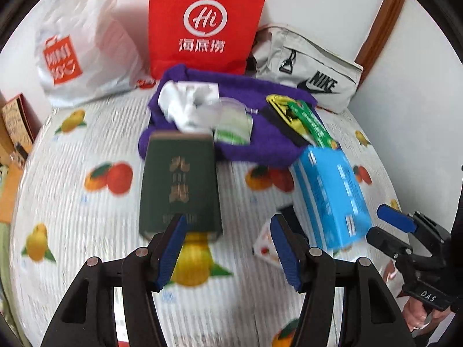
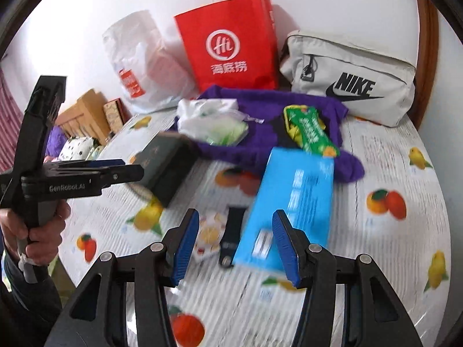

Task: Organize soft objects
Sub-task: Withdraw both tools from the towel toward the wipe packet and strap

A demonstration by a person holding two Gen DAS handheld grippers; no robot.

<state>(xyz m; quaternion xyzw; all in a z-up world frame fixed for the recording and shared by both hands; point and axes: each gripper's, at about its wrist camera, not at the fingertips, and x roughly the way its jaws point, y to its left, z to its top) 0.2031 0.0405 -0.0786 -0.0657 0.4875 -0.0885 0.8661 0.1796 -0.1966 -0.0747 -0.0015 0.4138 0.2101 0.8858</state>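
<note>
At centre frame, the purple cloth (image 1: 231,147) is lying limp across the worktop (image 1: 72,202), light and best pinched at a loose edge; left claw (image 1: 228,248) and right claw (image 2: 235,247) are hovering half-open, empty.

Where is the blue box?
In both views the blue box lies on the fruit-print tablecloth, right of the dark green box, touching the purple cloth.

A tabletop (image 2: 376,156) covered by a fruit-printed cloth is seen. On it are laid a purple towel (image 2: 260,147), a dark green box (image 2: 167,162), a blue box (image 2: 289,205), a red bag (image 2: 231,43), a white plastic bag (image 2: 139,63) and a grey pouch (image 2: 353,81).
</note>
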